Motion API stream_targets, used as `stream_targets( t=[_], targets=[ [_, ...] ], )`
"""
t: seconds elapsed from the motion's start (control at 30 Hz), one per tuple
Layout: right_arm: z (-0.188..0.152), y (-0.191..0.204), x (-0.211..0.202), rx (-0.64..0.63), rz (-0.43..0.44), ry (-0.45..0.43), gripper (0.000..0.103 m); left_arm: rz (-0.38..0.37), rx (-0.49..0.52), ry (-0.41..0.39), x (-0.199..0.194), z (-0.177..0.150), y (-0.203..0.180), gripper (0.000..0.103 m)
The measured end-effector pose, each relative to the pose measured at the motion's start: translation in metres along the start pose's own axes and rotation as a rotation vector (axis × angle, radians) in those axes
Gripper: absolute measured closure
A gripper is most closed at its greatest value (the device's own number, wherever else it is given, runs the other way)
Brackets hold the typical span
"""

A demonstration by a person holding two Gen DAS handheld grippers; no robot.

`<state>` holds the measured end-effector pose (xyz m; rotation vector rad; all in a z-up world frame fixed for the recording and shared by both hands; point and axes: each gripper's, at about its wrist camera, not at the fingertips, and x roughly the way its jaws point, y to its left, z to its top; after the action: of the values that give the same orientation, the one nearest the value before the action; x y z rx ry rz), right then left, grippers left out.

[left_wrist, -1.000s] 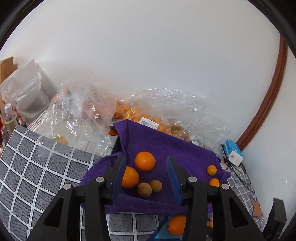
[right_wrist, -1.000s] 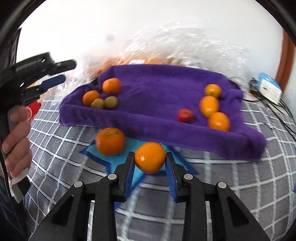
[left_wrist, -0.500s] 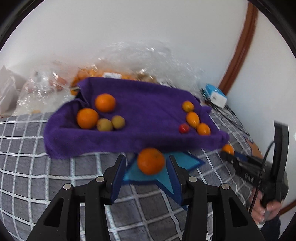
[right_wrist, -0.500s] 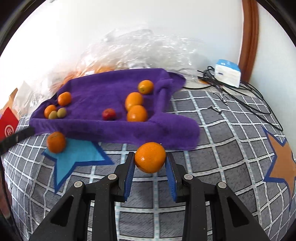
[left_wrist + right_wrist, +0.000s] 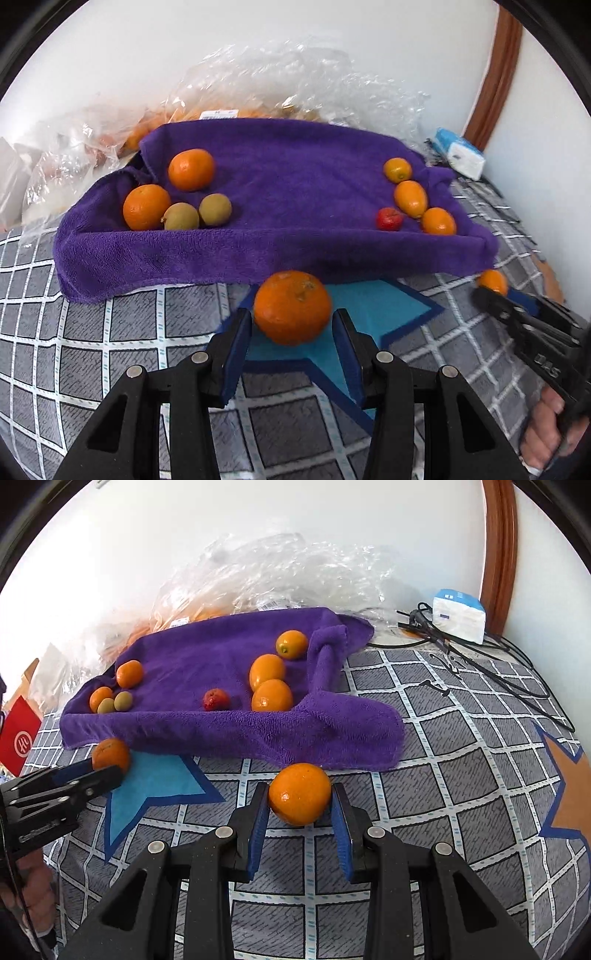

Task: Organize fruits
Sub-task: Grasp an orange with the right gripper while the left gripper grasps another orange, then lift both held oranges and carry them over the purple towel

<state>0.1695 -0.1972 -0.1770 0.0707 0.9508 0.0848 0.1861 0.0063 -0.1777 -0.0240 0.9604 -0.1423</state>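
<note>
Left gripper (image 5: 291, 326): I read the jaws as part-open, straddling a mandarin (image 5: 291, 307) that sits on the blue star patch (image 5: 373, 306) of the bedcover, just in front of the purple towel (image 5: 295, 177). Pads are close to the fruit on both sides; contact can't be confirmed from my left wrist view. Slight blur on that fruit.

Right gripper (image 5: 300, 806): closed on a second orange (image 5: 300, 793), pads against both flanks. Fruit held just in front of the towel's near-right edge, above the grey checked bedcover (image 5: 443, 794).

Cross-check: the right cam shows the left gripper's tips at the first mandarin, frame left; the left cam shows the right gripper w/ its orange at frame right, plus the operator's hand behind it.

Towel contents, left cam:
- Left group: two oranges (image 5: 191, 170) and two small brownish-green fruits (image 5: 215, 209), bunched, touching or nearly so.
- Right group: three small oval orange fruits (image 5: 410, 198) in a row, one small red fruit (image 5: 389, 218) just beside them.
- Groups are well apart, w/ bare towel between.

Surroundings: clear plastic bags (image 5: 295, 81) behind the towel against the wall, w/ orange fruit visible inside. Blue-and-white box (image 5: 458, 614) at the back right corner, black cables (image 5: 498, 672) trailing from near it over the bedcover. Orange star patch (image 5: 572, 794) at the right edge. Red box (image 5: 20, 734) at far left.
</note>
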Motion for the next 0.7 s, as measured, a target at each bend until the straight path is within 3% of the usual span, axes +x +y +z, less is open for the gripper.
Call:
stream_targets(
  t=[0.2, 0.43, 0.5, 0.7],
  targets=[
    [-0.001, 0.002, -0.002, -0.009, 0.018, -0.009, 0.07, 0.003, -0.023, -0.012, -0.011, 0.0, 0.005, 0.065],
    [0.005, -0.001, -0.012, 0.015, 0.052, -0.015, 0.07, 0.005, -0.051, -0.058, -0.055, 0.0, 0.019, 0.065],
    [0.012, 0.0, -0.024, 0.022, 0.073, -0.022, 0.07, 0.005, -0.06, -0.071, -0.07, 0.0, 0.022, 0.065],
    [0.038, 0.017, -0.076, -0.047, 0.021, -0.079, 0.07, 0.048, -0.036, -0.108, -0.109, 0.008, 0.025, 0.065]
  ],
)
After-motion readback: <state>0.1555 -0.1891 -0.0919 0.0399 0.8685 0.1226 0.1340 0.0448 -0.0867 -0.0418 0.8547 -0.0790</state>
